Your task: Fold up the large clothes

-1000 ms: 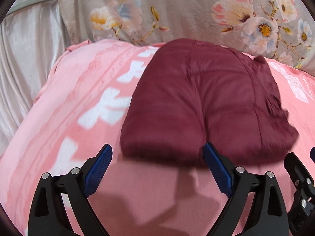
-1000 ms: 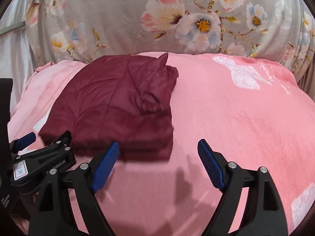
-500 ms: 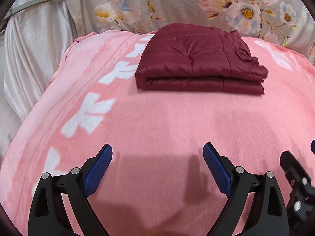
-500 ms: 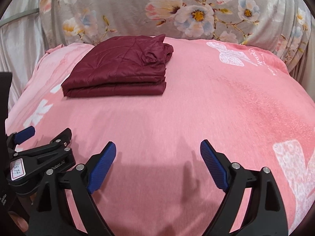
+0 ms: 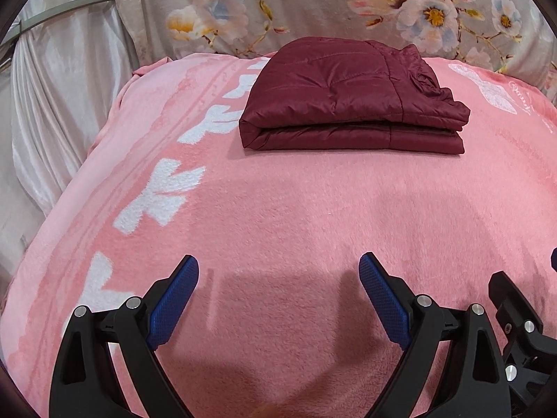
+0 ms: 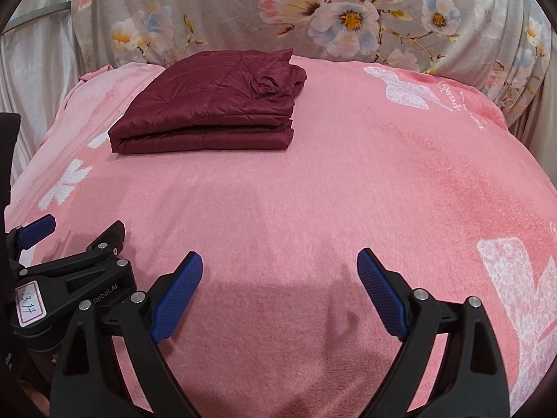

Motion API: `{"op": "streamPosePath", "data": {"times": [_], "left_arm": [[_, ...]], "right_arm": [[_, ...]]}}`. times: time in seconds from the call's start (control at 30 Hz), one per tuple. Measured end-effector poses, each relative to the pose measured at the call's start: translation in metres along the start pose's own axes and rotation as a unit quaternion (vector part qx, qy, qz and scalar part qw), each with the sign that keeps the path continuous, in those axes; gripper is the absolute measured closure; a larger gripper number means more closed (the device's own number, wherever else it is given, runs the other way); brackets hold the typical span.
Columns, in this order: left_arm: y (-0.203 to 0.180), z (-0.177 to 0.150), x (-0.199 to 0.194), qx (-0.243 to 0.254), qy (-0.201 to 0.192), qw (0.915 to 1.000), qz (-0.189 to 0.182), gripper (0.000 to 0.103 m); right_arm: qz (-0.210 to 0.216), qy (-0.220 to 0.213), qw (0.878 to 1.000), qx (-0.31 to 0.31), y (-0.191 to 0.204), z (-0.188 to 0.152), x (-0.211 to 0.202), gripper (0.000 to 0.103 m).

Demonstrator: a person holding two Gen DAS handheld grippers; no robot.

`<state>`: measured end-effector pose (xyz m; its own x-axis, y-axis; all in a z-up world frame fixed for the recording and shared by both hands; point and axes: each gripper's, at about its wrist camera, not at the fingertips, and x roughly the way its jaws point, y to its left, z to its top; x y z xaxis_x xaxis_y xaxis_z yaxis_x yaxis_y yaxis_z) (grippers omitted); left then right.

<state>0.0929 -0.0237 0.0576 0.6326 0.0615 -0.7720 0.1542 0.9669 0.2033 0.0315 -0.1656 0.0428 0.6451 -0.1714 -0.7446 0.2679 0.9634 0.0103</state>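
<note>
I have pulled both grippers, left and right, back from the folded jacket; fingers spread, empty; folding appears complete

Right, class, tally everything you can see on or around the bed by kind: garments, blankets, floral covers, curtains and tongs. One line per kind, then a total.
Folded maroon jacket: 1
Pink blanket: 1
Floral cover behind the bed: 1
Pale curtain: 1
Tongs: 2, the left tongs and the right tongs, both open and empty
Total: 6
</note>
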Motion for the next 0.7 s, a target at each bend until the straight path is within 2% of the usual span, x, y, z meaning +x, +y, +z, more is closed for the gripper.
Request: {"op": "streamPosePath", "data": {"times": [0.17,0.7], "left_arm": [[-0.0006,-0.0005,-0.0005,-0.003,-0.001,1.0000,0.004,0.013],[-0.0020,0.0003,-0.0010,0.000,-0.002,1.0000,0.007,0.013]], "right_arm": [[-0.013,0.001,1.000,-0.007,0.0020,-0.0002,0.0010,0.015],[-0.013,-0.003,1.000,-0.006,-0.0006,-0.0001,-0.0011,0.015]]}}
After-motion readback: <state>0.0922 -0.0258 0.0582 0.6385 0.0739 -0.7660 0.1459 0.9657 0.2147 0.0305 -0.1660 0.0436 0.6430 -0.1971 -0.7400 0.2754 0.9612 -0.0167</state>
